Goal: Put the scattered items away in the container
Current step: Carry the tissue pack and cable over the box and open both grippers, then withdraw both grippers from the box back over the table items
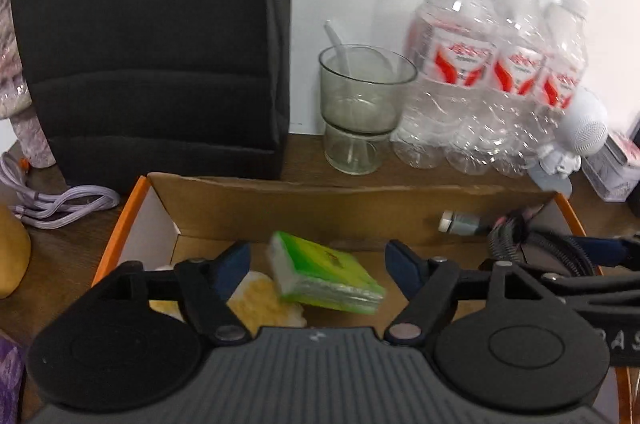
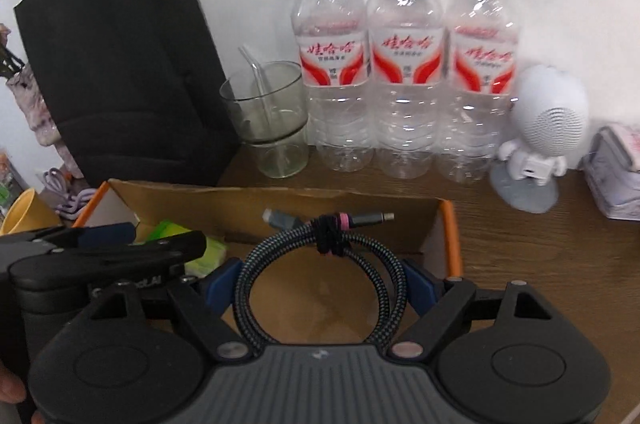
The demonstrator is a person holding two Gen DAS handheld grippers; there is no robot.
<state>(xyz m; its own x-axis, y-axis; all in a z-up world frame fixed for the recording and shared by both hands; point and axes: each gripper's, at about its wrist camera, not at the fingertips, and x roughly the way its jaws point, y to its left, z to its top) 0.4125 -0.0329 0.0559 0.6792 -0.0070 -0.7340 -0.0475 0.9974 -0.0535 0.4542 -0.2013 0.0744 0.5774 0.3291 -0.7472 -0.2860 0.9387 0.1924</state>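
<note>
An open cardboard box with orange edges (image 1: 280, 202) (image 2: 248, 202) stands on the wooden table. In it lie a green tissue pack (image 1: 328, 274) (image 2: 204, 252) and a yellow sponge (image 1: 258, 298). My left gripper (image 1: 318, 264) is open above the box, with the green pack loose between its fingers. My right gripper (image 2: 320, 288) hangs over the box's right half, its blue pads on both sides of a coiled braided cable (image 2: 320, 252) (image 1: 516, 236).
A black bag (image 1: 152, 36) (image 2: 120, 72) stands behind the box on the left. A glass cup with a straw (image 2: 268, 120), three water bottles (image 2: 404, 64) and a white robot figure (image 2: 536, 132) line the wall. A purple cable (image 1: 64, 204) and a yellow cup (image 2: 24, 210) lie to the left.
</note>
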